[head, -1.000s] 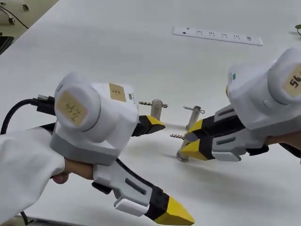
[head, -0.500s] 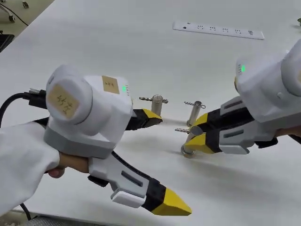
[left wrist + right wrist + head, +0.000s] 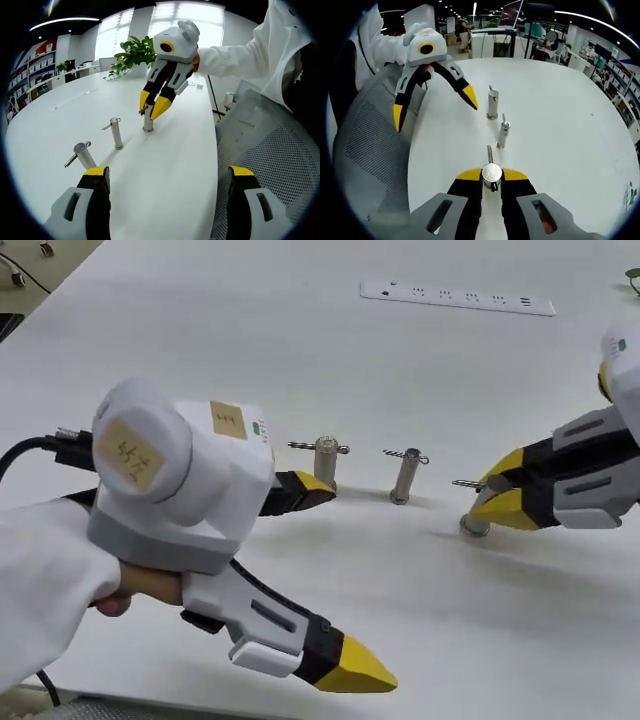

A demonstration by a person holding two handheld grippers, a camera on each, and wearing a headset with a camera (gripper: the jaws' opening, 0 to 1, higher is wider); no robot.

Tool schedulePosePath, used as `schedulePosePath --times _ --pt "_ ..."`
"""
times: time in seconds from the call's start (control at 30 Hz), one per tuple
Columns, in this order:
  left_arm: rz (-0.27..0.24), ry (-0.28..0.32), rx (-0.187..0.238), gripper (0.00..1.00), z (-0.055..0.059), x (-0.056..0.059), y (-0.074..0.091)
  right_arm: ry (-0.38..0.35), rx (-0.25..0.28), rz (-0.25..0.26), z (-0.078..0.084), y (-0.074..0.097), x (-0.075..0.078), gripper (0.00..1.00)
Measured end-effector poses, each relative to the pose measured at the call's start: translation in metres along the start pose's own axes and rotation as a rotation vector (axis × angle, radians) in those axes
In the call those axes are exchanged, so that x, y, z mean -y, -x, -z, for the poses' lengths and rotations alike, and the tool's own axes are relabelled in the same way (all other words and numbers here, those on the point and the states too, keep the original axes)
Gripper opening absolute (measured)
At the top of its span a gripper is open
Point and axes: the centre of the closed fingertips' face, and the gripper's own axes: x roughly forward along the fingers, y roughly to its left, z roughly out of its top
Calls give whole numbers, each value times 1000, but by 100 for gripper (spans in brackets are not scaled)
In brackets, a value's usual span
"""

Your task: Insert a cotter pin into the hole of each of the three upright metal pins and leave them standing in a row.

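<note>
White workbench [image 3: 300, 350] surface carries the work: your right gripper [image 3: 490, 495] has its jaws clenched on the upper end of the rightmost pin [image 3: 477, 521], whose base meets the bench and whose cotter pin [image 3: 465, 483] juts sideways past the yellow tips. Your left gripper [image 3: 352, 583] is released, its jaws spread wide, with one tip just beside the leftmost pin [image 3: 326, 460]. Note that the three short silver cylinders stand in a row, the middle pin [image 3: 406, 477] apart from both grippers, each with a thin wire pin crossing near its top.
</note>
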Motion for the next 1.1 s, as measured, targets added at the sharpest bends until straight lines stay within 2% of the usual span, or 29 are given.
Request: schedulePosePath --times 0.2,0.53,0.97,1.1 --pt "0 9 -1 97 1 0 0 9 5 14 4 3 12 8" --pt "5 23 -9 97 4 4 -2 6 -1 8 15 -2 34 8" --pt "7 38 2 96 1 4 -4 -20 18 -2 12 -7 30 8" --pt "12 37 3 96 -1 5 -6 -22 8 -4 14 -10 29 8"
